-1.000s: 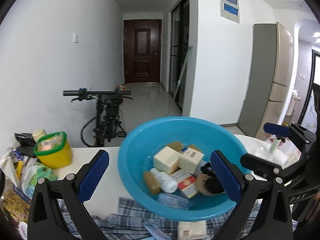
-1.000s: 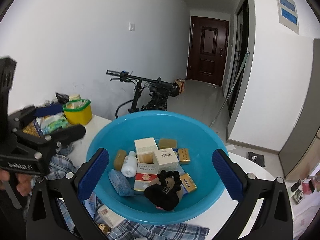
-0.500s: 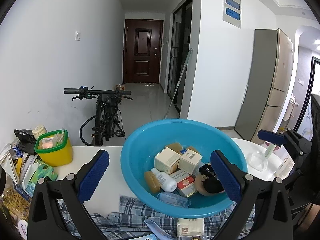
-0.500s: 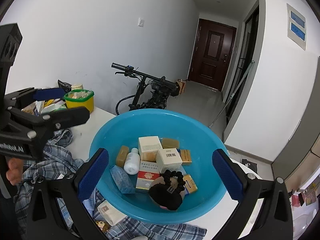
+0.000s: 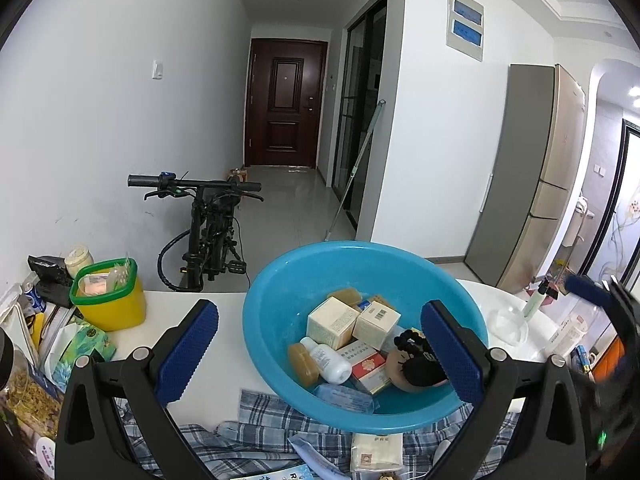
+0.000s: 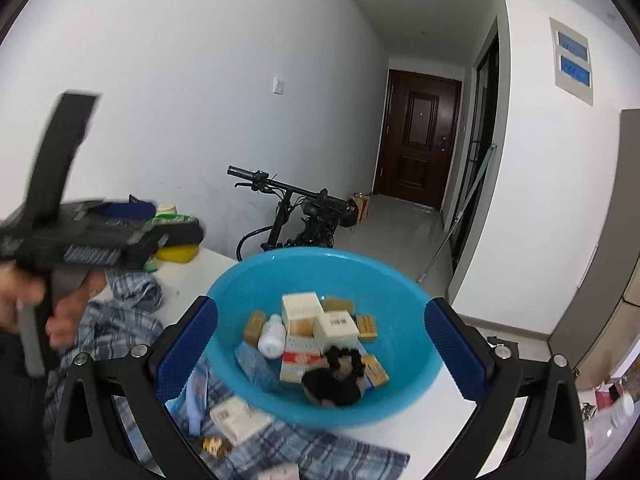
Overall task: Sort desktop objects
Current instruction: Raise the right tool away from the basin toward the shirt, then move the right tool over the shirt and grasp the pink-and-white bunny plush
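A blue basin (image 5: 280, 300) (image 6: 392, 280) stands on the white table and holds cream boxes (image 5: 330, 322), a white bottle (image 5: 326, 362), amber soap bars, a red-and-white box (image 6: 296, 360) and a black hair tie (image 6: 340, 376). My left gripper (image 5: 320, 354) is open and empty, its fingers either side of the basin's near rim. My right gripper (image 6: 320, 352) is open and empty, also straddling the basin. The left gripper shows blurred at the left of the right wrist view (image 6: 92, 236). A small cream box (image 5: 376, 450) (image 6: 238, 418) lies on the plaid cloth (image 5: 260, 436).
A yellow tub with a green rim (image 5: 108, 300) and packets (image 5: 80, 344) sit at the table's left. A clear bowl (image 5: 506, 324) and bottles stand at the right. A bicycle (image 5: 208, 228) leans beyond the table's far edge.
Both grippers have pulled back and risen a little, so the basin sits lower in each view. The left gripper has swung up and left in the right wrist view. Both stay open.
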`<state>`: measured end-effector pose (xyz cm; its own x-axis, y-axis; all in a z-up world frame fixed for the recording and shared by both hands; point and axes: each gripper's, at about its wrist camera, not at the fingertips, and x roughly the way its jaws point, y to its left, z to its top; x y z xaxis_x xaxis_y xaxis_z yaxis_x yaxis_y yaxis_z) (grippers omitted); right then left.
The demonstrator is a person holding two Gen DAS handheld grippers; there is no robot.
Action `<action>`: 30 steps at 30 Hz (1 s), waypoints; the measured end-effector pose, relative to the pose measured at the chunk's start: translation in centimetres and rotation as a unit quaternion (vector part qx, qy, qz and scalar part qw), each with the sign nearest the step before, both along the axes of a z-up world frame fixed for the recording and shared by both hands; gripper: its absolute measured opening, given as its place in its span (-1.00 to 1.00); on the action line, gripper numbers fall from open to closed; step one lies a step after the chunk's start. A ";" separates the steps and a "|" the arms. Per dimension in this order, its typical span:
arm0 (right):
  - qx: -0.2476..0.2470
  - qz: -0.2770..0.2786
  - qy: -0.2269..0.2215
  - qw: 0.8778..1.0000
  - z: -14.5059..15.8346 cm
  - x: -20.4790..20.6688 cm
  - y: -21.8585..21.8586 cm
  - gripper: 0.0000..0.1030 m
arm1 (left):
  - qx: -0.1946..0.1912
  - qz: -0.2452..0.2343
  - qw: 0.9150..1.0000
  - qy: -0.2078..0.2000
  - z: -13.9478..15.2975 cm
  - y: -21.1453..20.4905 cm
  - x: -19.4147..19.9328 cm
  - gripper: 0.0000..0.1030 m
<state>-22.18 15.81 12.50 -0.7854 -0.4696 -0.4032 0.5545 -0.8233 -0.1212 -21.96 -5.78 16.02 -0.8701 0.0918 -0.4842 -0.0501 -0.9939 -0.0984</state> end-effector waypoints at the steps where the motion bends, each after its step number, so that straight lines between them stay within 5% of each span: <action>1: 0.003 0.000 -0.002 1.000 -0.7 0.7 0.3 1.00 | -0.001 0.000 1.000 0.000 0.0 0.1 0.0 1.00; 7: -0.026 0.037 0.014 0.999 -6.3 3.6 2.0 1.00 | -0.025 0.019 1.000 -0.001 0.0 0.6 0.1 1.00; 9: 0.003 0.034 -0.040 0.999 -7.5 2.6 1.2 1.00 | -0.043 0.030 0.999 0.003 0.1 0.9 0.3 1.00; 23: -0.033 -0.019 -0.145 0.989 -11.5 -1.4 2.5 1.00 | -0.125 0.039 0.991 0.011 -1.0 4.6 0.1 1.00; 30: -0.083 0.009 -0.146 0.986 -11.7 -1.5 2.9 1.00 | -0.138 0.039 0.989 0.042 -1.0 6.8 0.8 1.00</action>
